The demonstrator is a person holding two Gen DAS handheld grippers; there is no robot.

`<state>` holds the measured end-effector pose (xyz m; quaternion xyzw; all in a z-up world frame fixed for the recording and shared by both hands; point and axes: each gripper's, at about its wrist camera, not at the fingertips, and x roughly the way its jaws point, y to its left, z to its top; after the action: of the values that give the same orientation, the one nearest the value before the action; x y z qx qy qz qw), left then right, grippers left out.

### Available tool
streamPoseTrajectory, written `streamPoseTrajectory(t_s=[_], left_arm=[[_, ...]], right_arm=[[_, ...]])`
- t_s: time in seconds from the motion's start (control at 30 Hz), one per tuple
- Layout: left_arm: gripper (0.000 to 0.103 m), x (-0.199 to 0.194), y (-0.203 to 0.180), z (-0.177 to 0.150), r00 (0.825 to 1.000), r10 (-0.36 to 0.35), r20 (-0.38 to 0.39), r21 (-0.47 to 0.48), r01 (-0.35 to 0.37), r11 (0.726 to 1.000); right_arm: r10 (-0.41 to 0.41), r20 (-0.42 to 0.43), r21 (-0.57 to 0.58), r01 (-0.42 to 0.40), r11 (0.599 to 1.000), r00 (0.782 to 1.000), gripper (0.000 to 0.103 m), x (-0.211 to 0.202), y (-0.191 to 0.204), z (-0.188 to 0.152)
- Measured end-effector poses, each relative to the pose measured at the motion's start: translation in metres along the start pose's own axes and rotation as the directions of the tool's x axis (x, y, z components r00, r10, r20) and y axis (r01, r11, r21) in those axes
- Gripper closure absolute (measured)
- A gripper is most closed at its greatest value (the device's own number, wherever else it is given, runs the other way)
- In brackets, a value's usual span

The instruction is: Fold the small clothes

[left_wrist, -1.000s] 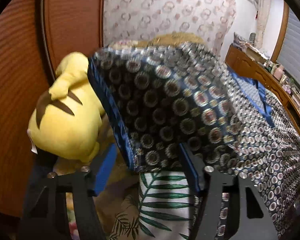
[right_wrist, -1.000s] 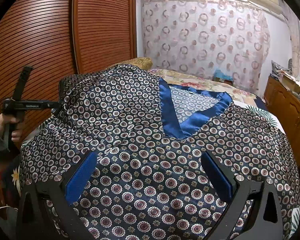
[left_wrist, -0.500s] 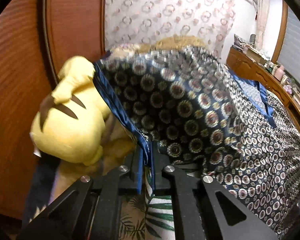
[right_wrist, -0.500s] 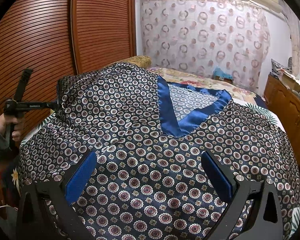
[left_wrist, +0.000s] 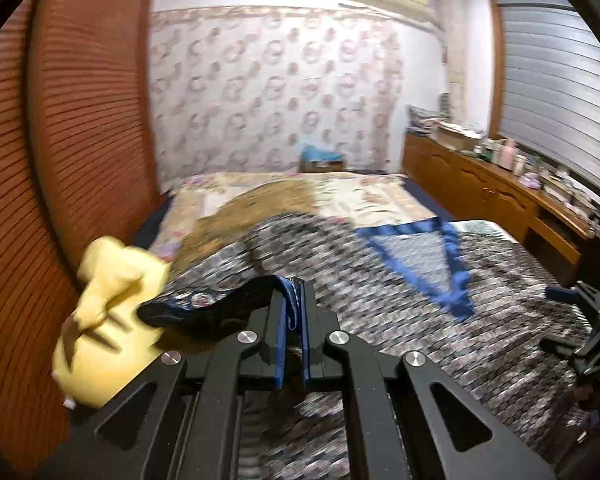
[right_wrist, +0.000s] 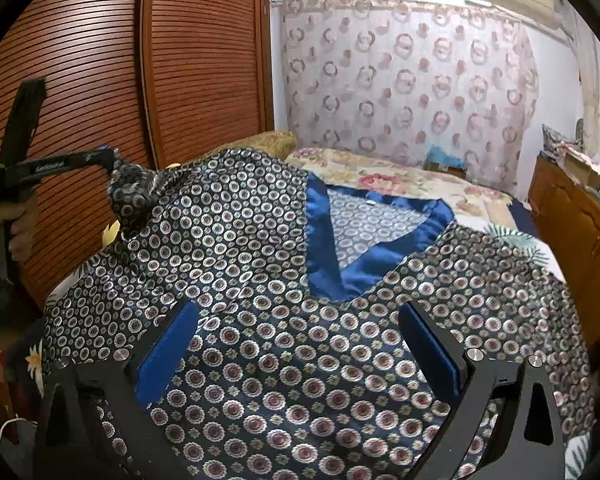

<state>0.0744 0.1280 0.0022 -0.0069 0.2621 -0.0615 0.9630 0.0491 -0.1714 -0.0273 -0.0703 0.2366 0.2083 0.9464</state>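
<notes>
A dark blue shirt with a circle pattern (right_wrist: 260,272) and a bright blue V collar (right_wrist: 324,248) lies spread on the bed. My left gripper (left_wrist: 294,304) is shut on the shirt's left sleeve edge (left_wrist: 220,308) and holds it lifted; it also shows at the left of the right wrist view (right_wrist: 104,160). My right gripper (right_wrist: 300,344) is open and empty, hovering just above the shirt's lower front. The shirt also shows blurred in the left wrist view (left_wrist: 400,300).
A yellow plush toy (left_wrist: 104,312) lies at the bed's left edge beside the brown slatted wardrobe (right_wrist: 100,80). A floral bedspread (right_wrist: 400,180) extends toward a patterned curtain (right_wrist: 400,80). A wooden cabinet (right_wrist: 572,232) with clutter runs along the right.
My left gripper closed on the sleeve edge, then rose and swung right with it. My right gripper stayed open and almost still over the shirt.
</notes>
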Motion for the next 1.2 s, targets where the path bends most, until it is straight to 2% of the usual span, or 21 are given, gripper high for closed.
streamPoseTrajectory(t_s=[0.1,0.23,0.27,0.33,0.4,0.47,0.53,0.57,0.6,0.87,1.13,1.2], left_arm=[[0.096,0.014,-0.024,0.01,0.999,-0.032,-0.011,0.048,0.033,0.998],[0.096,0.025,-0.046,0.008,0.997,-0.06,-0.04,0.056,0.063,0.996],[0.093,0.025,-0.049,0.006,0.997,-0.061,-0.043,0.058,0.063,0.996],[0.083,0.022,-0.053,0.002,0.996,-0.075,-0.046,0.055,0.078,0.995],[0.061,0.015,-0.054,0.0,0.996,-0.08,-0.034,0.047,0.081,0.996],[0.053,0.006,-0.05,-0.002,0.997,-0.081,-0.013,0.037,0.082,0.996],[0.04,-0.006,-0.045,-0.005,0.997,-0.072,0.006,0.027,0.072,0.997],[0.028,-0.009,-0.043,-0.006,0.998,-0.061,0.016,0.022,0.061,0.998],[0.023,-0.015,-0.039,-0.008,0.998,-0.046,0.03,0.015,0.046,0.999],[0.023,-0.041,0.003,-0.035,0.998,0.051,0.031,-0.059,-0.049,0.997],[0.023,-0.047,0.029,-0.062,0.997,0.081,0.0,-0.108,-0.081,0.991],[0.023,-0.048,0.034,-0.064,0.996,0.088,-0.001,-0.113,-0.088,0.99]], right_arm=[[-0.003,0.008,0.002,0.003,1.0,1.0,0.005,-0.005,-0.005,0.0],[-0.003,0.012,0.01,0.003,1.0,1.0,0.005,-0.011,-0.011,-0.005],[-0.002,0.012,0.011,0.002,1.0,1.0,0.005,-0.012,-0.013,-0.007],[0.0,0.008,0.012,0.0,1.0,1.0,0.005,-0.012,-0.014,-0.008],[0.007,0.003,0.011,-0.007,1.0,1.0,0.006,-0.013,-0.015,-0.009],[0.01,-0.002,0.006,-0.01,1.0,1.0,0.007,-0.013,-0.016,-0.007],[0.017,-0.005,-0.001,-0.017,1.0,1.0,0.009,-0.012,-0.015,-0.004],[0.025,-0.007,-0.004,-0.025,1.0,1.0,0.014,-0.01,-0.014,-0.002],[0.034,-0.01,-0.007,-0.034,0.999,0.999,0.015,-0.009,-0.013,0.001],[0.102,-0.021,-0.091,-0.103,0.99,0.995,0.021,0.013,0.009,0.028],[0.221,-0.052,-0.176,-0.227,0.958,0.974,0.026,0.061,0.047,0.063],[0.251,-0.071,-0.193,-0.26,0.946,0.965,0.03,0.077,0.057,0.07]])
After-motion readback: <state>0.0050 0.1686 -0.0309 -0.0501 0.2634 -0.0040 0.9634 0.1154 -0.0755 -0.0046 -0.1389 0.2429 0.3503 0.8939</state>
